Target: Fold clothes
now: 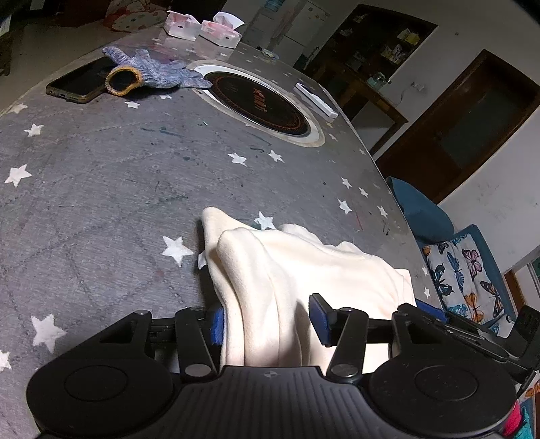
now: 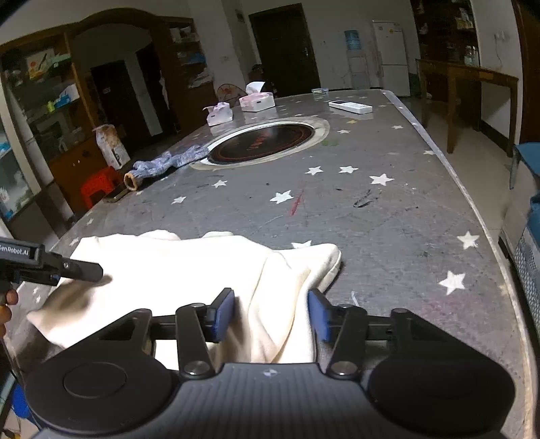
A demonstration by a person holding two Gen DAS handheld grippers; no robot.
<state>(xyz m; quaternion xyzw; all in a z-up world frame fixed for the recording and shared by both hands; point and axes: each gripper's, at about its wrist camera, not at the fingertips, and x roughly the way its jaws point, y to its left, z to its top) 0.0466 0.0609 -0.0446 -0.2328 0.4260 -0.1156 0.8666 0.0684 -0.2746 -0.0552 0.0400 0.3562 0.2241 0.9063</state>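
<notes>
A cream fleece garment [image 1: 303,263] lies bunched at the near edge of the grey star-print table [image 1: 101,202]. In the left wrist view, my left gripper [image 1: 268,322] has its blue pads on either side of a raised fold, which fills the gap between them. The right wrist view shows the same garment [image 2: 168,263] spread to the left. My right gripper [image 2: 270,314] is closed on a bunched ridge near the garment's right end, with cloth touching both pads. A left gripper finger [image 2: 84,270] reaches over the cloth's left part.
Farther back on the table are a round inset hob [image 1: 260,104], a blue knit glove [image 1: 158,71], a phone [image 1: 77,84], tissue boxes [image 1: 219,32] and a white remote [image 2: 351,106]. A blue chair with a butterfly cushion [image 1: 462,273] stands by the table's right edge.
</notes>
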